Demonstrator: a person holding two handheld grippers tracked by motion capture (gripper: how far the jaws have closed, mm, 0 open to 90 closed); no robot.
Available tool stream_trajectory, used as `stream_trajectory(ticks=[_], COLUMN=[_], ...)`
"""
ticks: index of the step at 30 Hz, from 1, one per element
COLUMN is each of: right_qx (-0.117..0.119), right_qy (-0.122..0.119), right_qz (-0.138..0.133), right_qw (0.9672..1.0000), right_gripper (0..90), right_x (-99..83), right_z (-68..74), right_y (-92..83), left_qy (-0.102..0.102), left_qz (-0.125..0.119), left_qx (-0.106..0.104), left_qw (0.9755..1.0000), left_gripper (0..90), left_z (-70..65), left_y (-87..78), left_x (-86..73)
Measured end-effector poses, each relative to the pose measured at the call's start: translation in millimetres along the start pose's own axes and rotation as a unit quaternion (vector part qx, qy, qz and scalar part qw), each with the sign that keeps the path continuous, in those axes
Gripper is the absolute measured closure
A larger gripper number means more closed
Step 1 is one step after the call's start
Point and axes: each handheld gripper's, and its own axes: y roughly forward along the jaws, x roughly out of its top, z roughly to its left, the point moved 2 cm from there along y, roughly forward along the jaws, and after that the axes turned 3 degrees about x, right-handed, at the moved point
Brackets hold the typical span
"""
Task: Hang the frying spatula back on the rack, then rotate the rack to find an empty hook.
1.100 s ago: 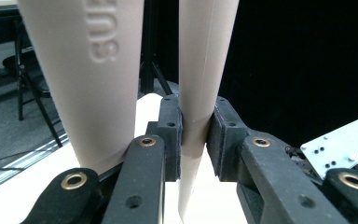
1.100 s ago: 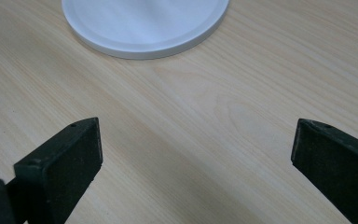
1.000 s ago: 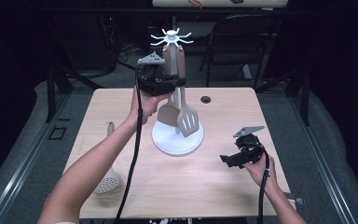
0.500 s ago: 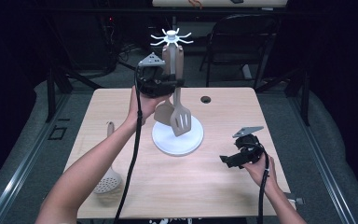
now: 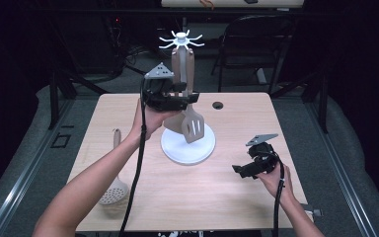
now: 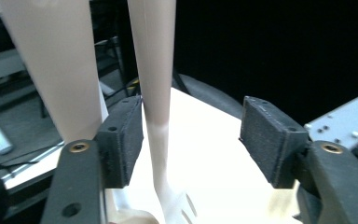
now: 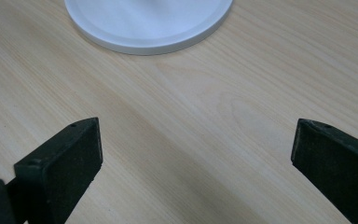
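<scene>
A white rack stands on a round base [image 5: 187, 148], with hooks [image 5: 181, 39] at its top and two beige utensils hanging from them. One is a slotted spatula [image 5: 194, 126]; its handle [image 6: 156, 84] runs between the pads of my left gripper [image 6: 191, 135]. The handle lies against one pad, with a wide gap to the other. These jaws have just been opening and do not clamp the handle. The second utensil's handle [image 6: 51, 65] hangs just outside them. My left gripper [image 5: 175, 101] is raised beside the rack's post. My right gripper [image 5: 239, 170] rests low, open, over bare wood [image 7: 196, 154].
A beige skimmer [image 5: 112, 192] lies near the table's front left corner. A cable hole [image 5: 218, 105] sits behind the rack. The rack base's rim [image 7: 149, 44] lies just ahead of my right gripper. A dark chair [image 5: 256, 44] stands beyond the table.
My left gripper has shifted slightly beside the rack, and the hanging spatula has swung a little. The right hand has stayed put.
</scene>
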Motion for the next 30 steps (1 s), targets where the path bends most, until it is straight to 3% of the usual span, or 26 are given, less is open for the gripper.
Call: stream_trajectory(ticks=[7,12,21,30], right_qx=[-0.004,-0.002,0.0,0.0], right_qy=[-0.001,0.001,0.002,-0.003], right_qz=[0.003,0.004,0.002,0.01], right_qw=[1.0,1.0,1.0,0.9999], right_gripper=[1.5,1.6,2.0,2.0], right_x=[0.5,0.1,0.3,0.1], right_z=[0.6,-0.3,0.1,0.7], right_y=[0.3,0.7,1.9,2.0], left_qy=[0.011,0.02,0.014,0.011], left_qz=[0.009,0.009,0.0,-0.015], left_qx=[-0.032,-0.042,-0.022,0.005], left_qw=[0.9994,0.9989,0.9997,0.9998], left_gripper=[26.7,24.2,16.6,20.0], left_z=[3.2,6.5,23.5,39.0], left_y=[-11.8,-21.7,-40.5,-53.7], left_x=[-12.4,-17.2,-15.5,1.8])
